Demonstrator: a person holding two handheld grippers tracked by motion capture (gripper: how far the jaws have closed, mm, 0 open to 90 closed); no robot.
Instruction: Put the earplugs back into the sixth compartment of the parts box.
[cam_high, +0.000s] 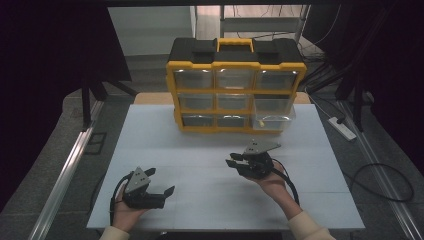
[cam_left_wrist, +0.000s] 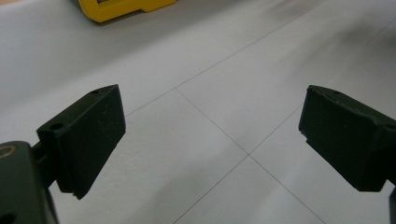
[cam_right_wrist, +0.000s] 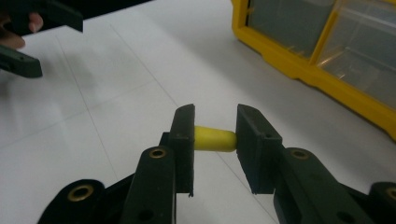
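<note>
**A:** so what's the setup? Looks like a white panelled surface (cam_high: 210, 165) with thin seams, grey floor all round, dark curtains left and right, and cables plus a white power strip (cam_high: 342, 127) on the floor off to the right.

**B:** yep. At the far edge sits a yellow-and-black plastic drawer organiser (cam_high: 235, 85) with clear drawers — its lower right drawer (cam_high: 274, 114) is pulled out a bit. Everything nearer than that is bare surface, lots of room.

**A:** and the tools?

**B:** right tool (cam_high: 233, 162) is over the middle of the surface, a bit right, held from below by the hand (cam_high: 272, 181). It's clamped on a small yellow rounded foam plug (cam_right_wrist: 214, 139) — the plug lies crosswise between the jaws, clear of the surface, well short of the organiser. Left tool (cam_high: 162, 182) is near the front left corner, close to the near edge, jaws spread wide with nothing between them (cam_left_wrist: 212, 135).
</note>
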